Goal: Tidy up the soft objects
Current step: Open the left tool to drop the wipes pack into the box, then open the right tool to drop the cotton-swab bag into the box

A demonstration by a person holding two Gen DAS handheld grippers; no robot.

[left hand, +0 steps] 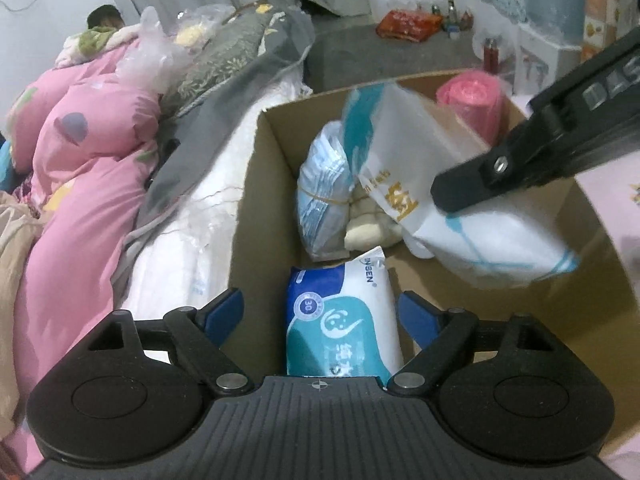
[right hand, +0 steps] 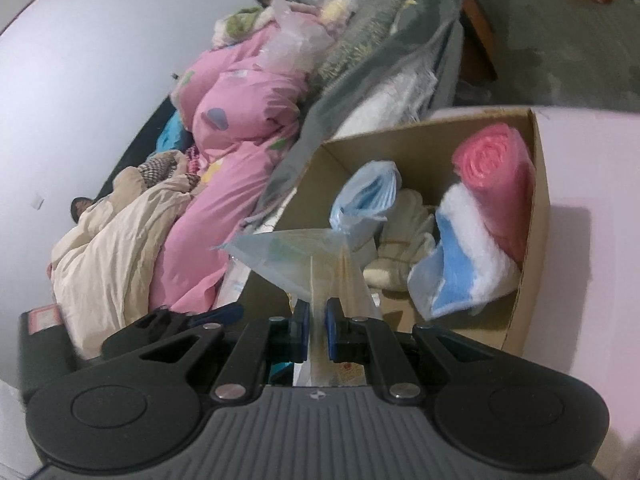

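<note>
The right tongs (right hand: 318, 330) are pinched almost closed on the top edge of a white plastic pouch (left hand: 460, 208), which hangs over the open cardboard box (left hand: 256, 184). The left tongs (left hand: 320, 314) stand wide, gripping nothing, poised above a blue-and-white wipes pack (left hand: 344, 320) lying in the box directly between their blue tips. Only the right wrist view shows the pink roll (right hand: 494, 180) beyond the tongs, resting on a white-and-blue bundle (right hand: 464, 256).
</note>
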